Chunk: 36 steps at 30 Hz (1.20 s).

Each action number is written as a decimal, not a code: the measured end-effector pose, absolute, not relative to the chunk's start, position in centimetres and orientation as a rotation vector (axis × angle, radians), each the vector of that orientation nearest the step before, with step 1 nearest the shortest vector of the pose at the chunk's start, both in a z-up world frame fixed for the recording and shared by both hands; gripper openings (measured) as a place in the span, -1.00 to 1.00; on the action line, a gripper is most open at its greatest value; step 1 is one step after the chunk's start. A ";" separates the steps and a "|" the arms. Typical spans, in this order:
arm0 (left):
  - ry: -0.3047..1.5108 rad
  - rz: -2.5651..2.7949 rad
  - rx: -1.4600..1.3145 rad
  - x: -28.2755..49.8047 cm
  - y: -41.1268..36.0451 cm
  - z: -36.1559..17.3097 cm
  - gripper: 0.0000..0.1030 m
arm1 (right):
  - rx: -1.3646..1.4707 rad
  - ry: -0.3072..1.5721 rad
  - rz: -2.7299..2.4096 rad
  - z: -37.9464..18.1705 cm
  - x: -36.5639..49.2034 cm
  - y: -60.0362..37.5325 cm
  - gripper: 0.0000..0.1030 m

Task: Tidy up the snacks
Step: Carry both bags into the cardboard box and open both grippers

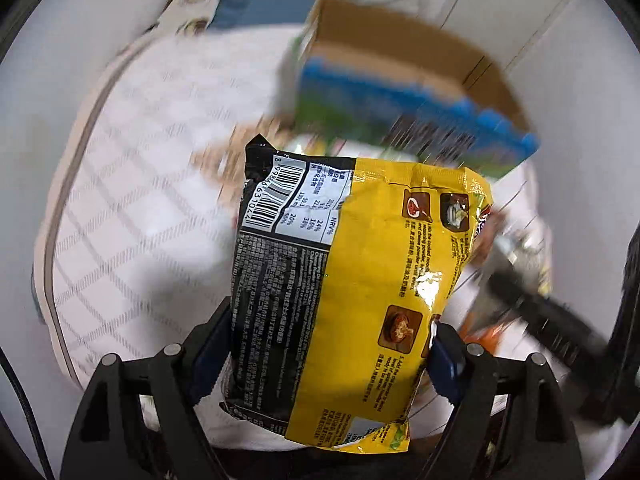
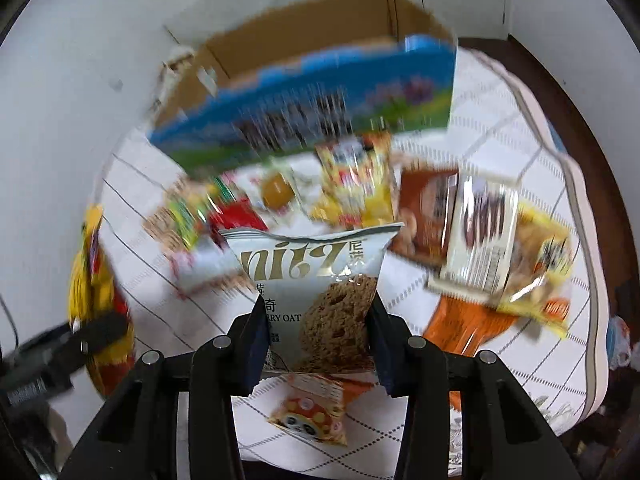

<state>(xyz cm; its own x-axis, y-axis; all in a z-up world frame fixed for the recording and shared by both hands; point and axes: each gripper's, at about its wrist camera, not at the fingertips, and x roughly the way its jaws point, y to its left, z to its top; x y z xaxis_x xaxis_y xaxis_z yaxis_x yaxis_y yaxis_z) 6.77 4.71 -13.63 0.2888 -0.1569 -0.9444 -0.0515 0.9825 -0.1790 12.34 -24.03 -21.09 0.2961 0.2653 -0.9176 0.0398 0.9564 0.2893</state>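
1. Two packets hang clamped: the left gripper grips a yellow noodle packet, the right gripper pinches a grey cookie pouch, apparently for boxing.
2. Loose snacks lie on the checked cloth beyond.
3. At twelve o'clock, the open cardboard box waits as the likely destination.

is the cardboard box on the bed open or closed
Open: the cardboard box shows its bare brown inside above its blue printed wall; nothing visibly covers the top.

Yellow-and-black noodle packet and pale oat-cookie bag, each lifted above the checked cloth; other snack packets lie before the open cardboard box.
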 end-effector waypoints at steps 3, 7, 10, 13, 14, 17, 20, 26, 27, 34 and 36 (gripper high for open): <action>1.245 -0.096 -0.201 10.7 2.7 -10.7 0.61 | 0.313 1.206 0.186 -16.0 14.0 -25.5 -0.10; 1.225 -0.107 -0.218 17.7 0.2 -8.1 0.61 | 0.340 1.164 0.220 -10.2 18.0 -27.6 -0.10; 1.243 -0.104 -0.228 24.1 -1.4 -8.0 0.61 | 0.336 1.152 0.221 -7.6 23.0 -29.0 -0.10; 1.280 -0.089 -0.223 30.0 -2.5 -9.3 0.61 | 0.331 1.180 0.223 -7.6 29.2 -29.4 -0.10; 1.304 -0.089 -0.229 31.8 -2.8 -9.9 0.61 | 0.328 1.199 0.220 -8.2 31.5 -29.4 -0.10; 1.367 -0.083 -0.259 36.2 -3.0 -12.4 0.61 | 0.306 1.249 0.210 -10.2 36.7 -29.1 -0.10; 1.430 -0.061 -0.265 39.8 -3.4 -15.2 0.61 | 0.288 1.302 0.199 -13.1 41.3 -29.0 -0.10; 1.494 -0.022 -0.246 43.7 -4.2 -18.9 0.61 | 0.231 1.368 0.179 -18.4 46.5 -28.7 -0.10; 1.500 -0.017 -0.239 44.0 -4.3 -19.4 0.61 | 0.226 1.371 0.176 -19.1 46.9 -28.7 -0.10; 1.519 -0.032 -0.156 45.5 -4.9 -21.9 0.75 | 0.187 1.460 0.160 -23.0 49.5 -29.2 0.59; 1.519 -0.034 -0.150 45.3 -4.9 -22.0 0.78 | 0.170 1.465 0.164 -23.2 49.7 -29.4 0.67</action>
